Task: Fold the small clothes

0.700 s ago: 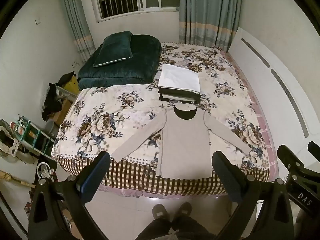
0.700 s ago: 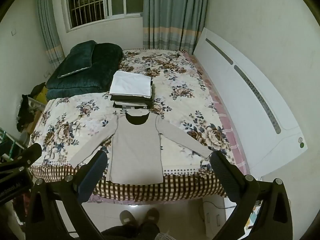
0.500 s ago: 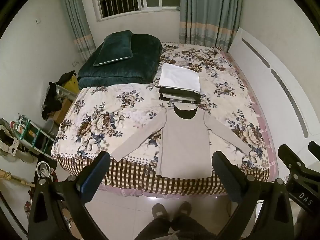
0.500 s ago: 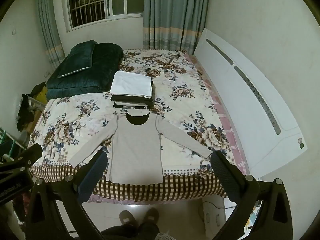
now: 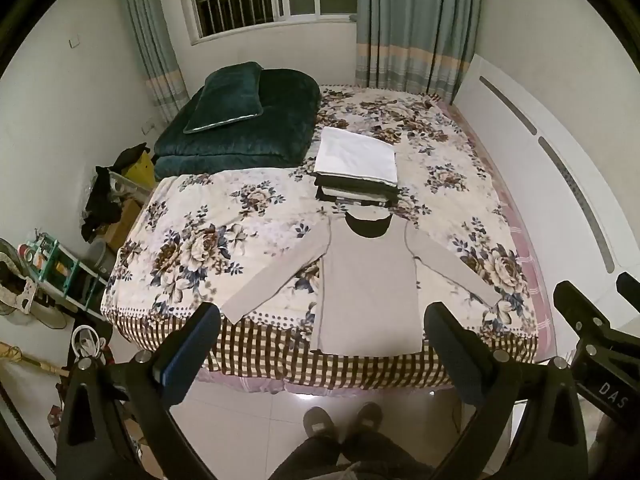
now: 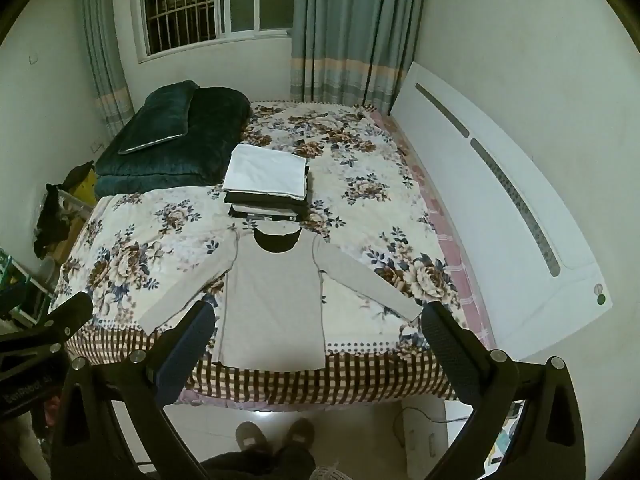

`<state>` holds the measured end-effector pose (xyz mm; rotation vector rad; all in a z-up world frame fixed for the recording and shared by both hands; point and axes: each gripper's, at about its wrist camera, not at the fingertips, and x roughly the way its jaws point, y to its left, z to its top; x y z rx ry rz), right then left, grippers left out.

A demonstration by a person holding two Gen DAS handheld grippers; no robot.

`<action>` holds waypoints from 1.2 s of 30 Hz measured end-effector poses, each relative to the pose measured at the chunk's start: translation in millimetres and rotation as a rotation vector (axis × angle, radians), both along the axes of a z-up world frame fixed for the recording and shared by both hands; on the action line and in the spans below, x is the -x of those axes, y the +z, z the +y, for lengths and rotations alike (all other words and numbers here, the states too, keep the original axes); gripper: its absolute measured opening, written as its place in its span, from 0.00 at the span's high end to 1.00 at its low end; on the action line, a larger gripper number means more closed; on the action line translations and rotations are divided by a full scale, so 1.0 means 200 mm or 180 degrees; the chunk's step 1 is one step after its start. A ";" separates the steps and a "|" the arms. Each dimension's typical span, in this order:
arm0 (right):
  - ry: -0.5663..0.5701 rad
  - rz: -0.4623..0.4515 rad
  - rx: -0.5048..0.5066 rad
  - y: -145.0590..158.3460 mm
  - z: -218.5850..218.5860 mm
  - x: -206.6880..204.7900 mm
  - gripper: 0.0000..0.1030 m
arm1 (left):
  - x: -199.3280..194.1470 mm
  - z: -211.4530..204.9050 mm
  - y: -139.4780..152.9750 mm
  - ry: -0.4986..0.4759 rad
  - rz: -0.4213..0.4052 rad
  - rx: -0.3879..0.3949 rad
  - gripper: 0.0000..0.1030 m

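Note:
A beige long-sleeved shirt point(image 5: 368, 284) lies flat on the floral bedspread point(image 5: 224, 232), sleeves spread, hem at the bed's near edge; it also shows in the right wrist view point(image 6: 274, 300). A stack of folded clothes point(image 5: 356, 168) with a white piece on top sits just beyond its collar, seen too in the right wrist view point(image 6: 266, 182). My left gripper point(image 5: 320, 344) is open and empty, held high above the floor short of the bed. My right gripper point(image 6: 316, 340) is open and empty, likewise back from the bed.
A dark green quilt and pillow point(image 5: 240, 128) lie at the bed's far left. A white headboard point(image 5: 560, 184) runs along the right. Clutter and a green rack point(image 5: 60, 264) stand on the left floor. The person's feet point(image 5: 344, 420) are on the tiles below.
Both views have shifted very slightly; the shirt and stack have not moved. Both grippers stay open.

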<state>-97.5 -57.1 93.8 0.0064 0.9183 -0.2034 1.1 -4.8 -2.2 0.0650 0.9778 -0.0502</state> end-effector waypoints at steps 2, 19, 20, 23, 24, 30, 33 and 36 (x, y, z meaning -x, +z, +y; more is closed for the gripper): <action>-0.0006 -0.0010 0.0006 0.01 0.00 -0.01 0.00 | -0.01 0.00 0.00 0.0006 0.0008 0.0010 0.00; 0.0008 -0.0025 0.0025 0.02 0.01 -0.01 0.00 | 0.00 -0.01 0.01 0.0001 -0.0011 0.0014 0.00; 0.0010 -0.0024 0.0029 0.01 0.01 0.00 0.00 | 0.01 0.00 0.01 0.0002 -0.0012 0.0020 0.00; 0.0010 -0.0026 0.0032 0.01 0.01 0.00 0.00 | -0.01 0.00 0.02 0.0000 -0.0019 0.0020 0.00; 0.0010 -0.0026 0.0032 0.01 0.01 0.00 0.00 | -0.01 0.00 0.02 0.0002 -0.0019 0.0027 0.00; 0.0011 -0.0031 0.0039 0.01 0.01 0.00 0.00 | -0.02 -0.01 0.04 -0.0001 -0.0024 0.0023 0.00; 0.0003 -0.0030 0.0036 0.02 0.01 0.00 0.00 | -0.02 0.00 0.04 -0.0002 -0.0025 0.0029 0.00; 0.0007 -0.0034 0.0036 0.02 0.01 0.00 0.00 | -0.02 -0.01 0.04 -0.0005 -0.0025 0.0030 0.00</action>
